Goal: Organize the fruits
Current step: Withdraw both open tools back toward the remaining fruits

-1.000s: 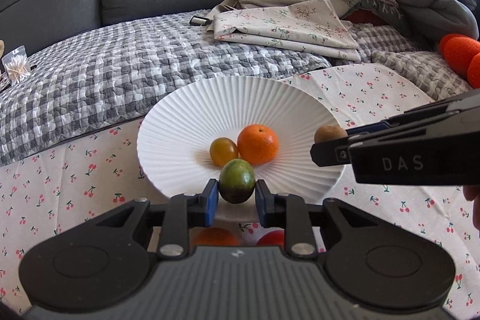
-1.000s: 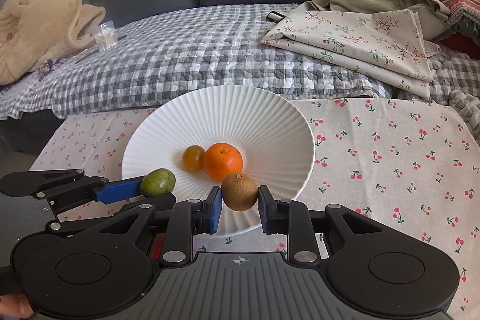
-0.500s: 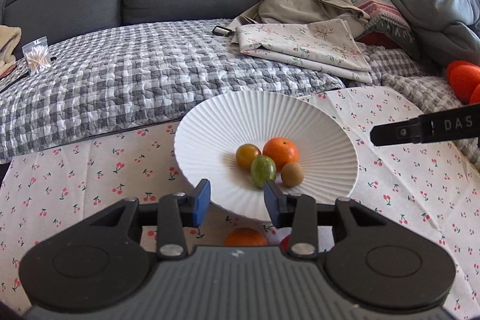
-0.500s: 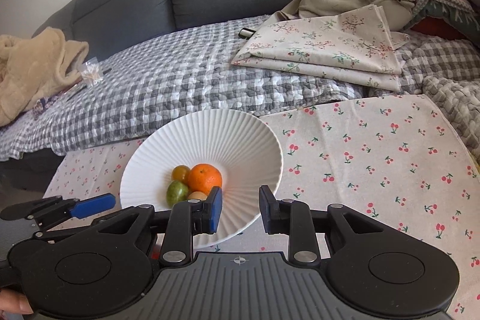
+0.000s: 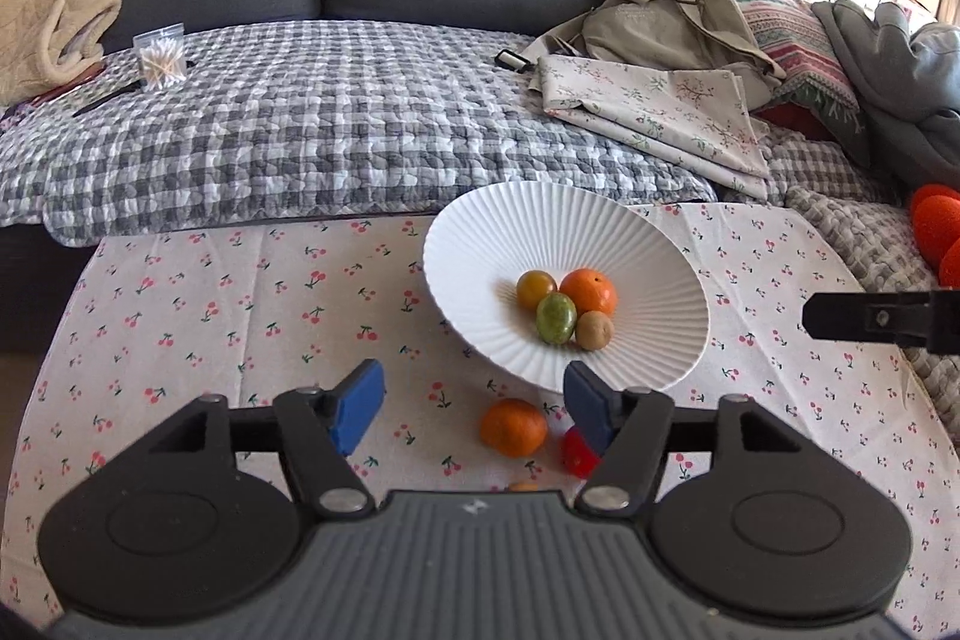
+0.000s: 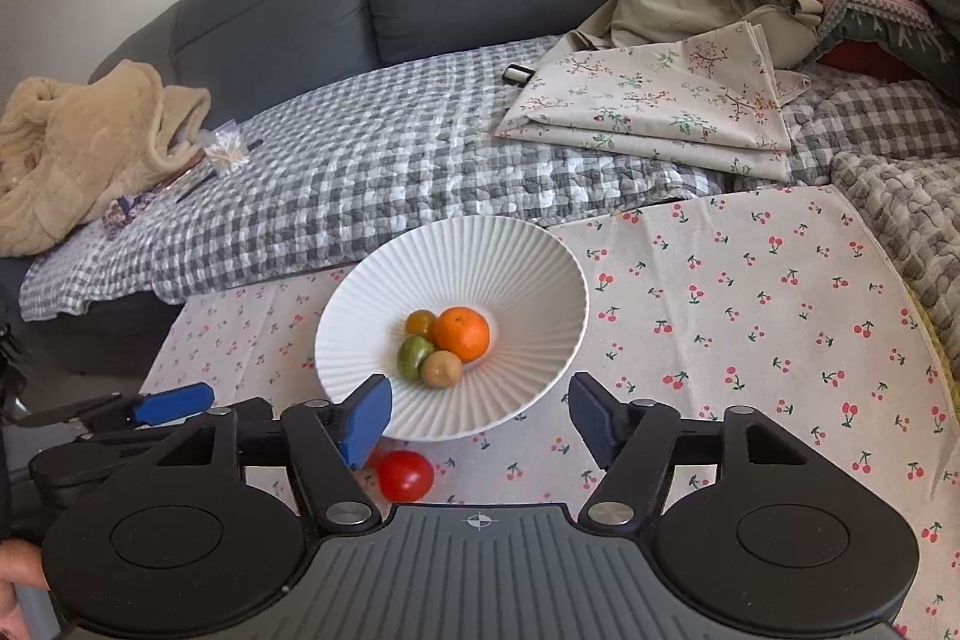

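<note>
we see green fruit (image 5: pixel 555 318) and kiwi (image 5: pixel 594 330) now dropped in white bowl (image 5: pixel 480 244) | left gripper (image 5: pixel 474 403) and right gripper (image 6: pixel 479 415) backed off, both spread wide, empty | we judge orange (image 5: pixel 513 426) and red tomato (image 6: pixel 405 474) on cloth next

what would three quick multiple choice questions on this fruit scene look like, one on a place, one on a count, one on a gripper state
1. Where is the red fruit?
A. in the bowl
B. on the cloth before the bowl
C. on the sofa

2. How many fruits lie in the white bowl?
A. two
B. four
C. six

3. The right gripper is:
A. open, empty
B. shut on a fruit
C. shut, empty

Answers:
1 B, it rests on the cherry-print cloth.
2 B, four sit together in the bowl.
3 A, its blue pads stand wide apart.
</note>
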A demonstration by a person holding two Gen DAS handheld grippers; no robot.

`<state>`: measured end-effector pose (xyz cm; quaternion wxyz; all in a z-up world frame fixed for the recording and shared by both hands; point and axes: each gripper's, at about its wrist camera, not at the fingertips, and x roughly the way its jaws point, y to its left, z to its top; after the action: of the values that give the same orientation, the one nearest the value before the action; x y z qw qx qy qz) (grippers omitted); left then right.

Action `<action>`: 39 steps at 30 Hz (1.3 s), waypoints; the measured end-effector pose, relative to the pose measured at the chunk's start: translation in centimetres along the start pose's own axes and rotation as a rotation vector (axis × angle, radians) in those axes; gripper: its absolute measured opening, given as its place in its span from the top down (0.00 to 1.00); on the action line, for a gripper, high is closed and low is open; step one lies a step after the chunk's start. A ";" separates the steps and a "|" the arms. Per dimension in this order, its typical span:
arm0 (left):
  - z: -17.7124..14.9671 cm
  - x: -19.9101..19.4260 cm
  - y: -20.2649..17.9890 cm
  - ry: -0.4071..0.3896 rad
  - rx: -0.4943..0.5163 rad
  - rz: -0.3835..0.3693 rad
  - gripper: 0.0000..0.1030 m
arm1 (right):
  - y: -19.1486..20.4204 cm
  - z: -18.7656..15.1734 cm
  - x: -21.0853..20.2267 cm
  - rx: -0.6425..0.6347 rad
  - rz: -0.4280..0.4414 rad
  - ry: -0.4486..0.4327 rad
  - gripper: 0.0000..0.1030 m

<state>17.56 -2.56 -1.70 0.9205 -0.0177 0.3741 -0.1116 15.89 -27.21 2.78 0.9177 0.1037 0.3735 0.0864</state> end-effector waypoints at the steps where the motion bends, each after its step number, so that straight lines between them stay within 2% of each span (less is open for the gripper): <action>1: -0.2 -0.5 0.0 0.004 -0.009 0.002 0.23 | 0.3 -0.1 -0.4 0.004 0.009 0.004 0.22; 4: -0.8 -2.1 -0.2 -0.012 0.011 0.027 0.09 | 1.2 -0.8 -1.5 -0.021 0.035 0.027 0.14; 7: -1.4 -3.3 -0.6 -0.029 0.043 0.064 0.02 | 1.8 -1.6 -2.7 -0.034 0.035 0.038 0.05; 16: -3.1 -4.7 -0.1 0.044 -0.012 0.050 0.01 | 3.1 -4.0 -4.3 -0.056 0.041 0.081 0.01; 19: -3.7 -5.1 0.1 0.042 -0.023 0.057 0.01 | 3.4 -4.4 -4.1 -0.070 0.040 0.091 0.00; 27: -5.0 -4.6 -0.3 0.072 0.014 0.064 0.01 | 3.2 -5.4 -2.9 -0.090 0.006 0.132 0.00; 32: -5.6 -4.0 -0.6 0.093 0.024 0.060 0.01 | 2.9 -5.7 -2.9 -0.099 0.013 0.141 0.00; 39: -6.6 -2.8 -1.3 0.136 0.042 0.035 0.01 | 2.0 -6.0 -1.9 -0.083 -0.010 0.170 0.00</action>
<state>10.82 -2.85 -4.38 0.8948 0.0157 0.4337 -0.1045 10.11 -24.98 0.36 0.8867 0.0558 0.4467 0.1056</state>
